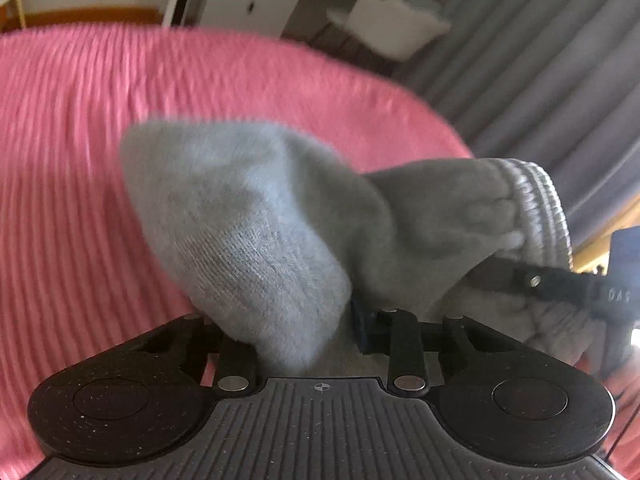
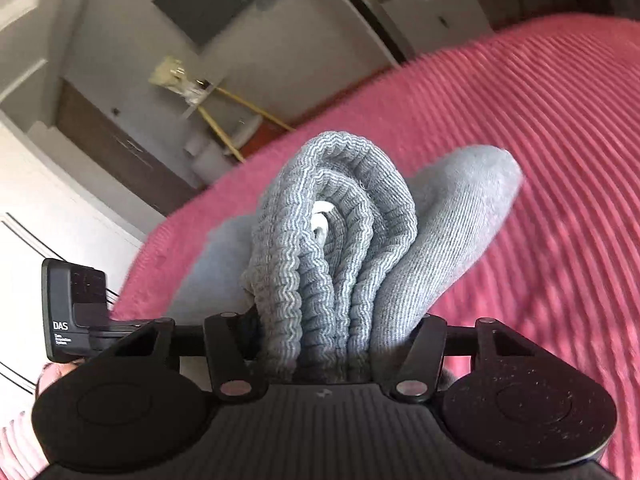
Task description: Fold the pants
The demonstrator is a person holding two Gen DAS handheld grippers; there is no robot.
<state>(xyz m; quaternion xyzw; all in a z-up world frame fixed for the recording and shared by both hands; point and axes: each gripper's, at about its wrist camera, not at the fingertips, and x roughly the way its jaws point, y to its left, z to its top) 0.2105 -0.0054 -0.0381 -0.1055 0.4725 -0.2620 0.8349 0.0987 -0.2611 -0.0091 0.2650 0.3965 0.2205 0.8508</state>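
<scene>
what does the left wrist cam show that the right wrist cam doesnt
Only the left wrist view shows the grey curtain, the other gripper's finger reaching in from the right, and the right gripper biting the pants near their ribbed waistband.

Only the right wrist view shows the waistband bunched in stacked ribbed folds with a white drawstring inside, and a yellow-handled mop by the wall.

Both show the grey pants clamped in the viewing gripper, the left gripper included, above the pink ribbed bedspread.
</scene>
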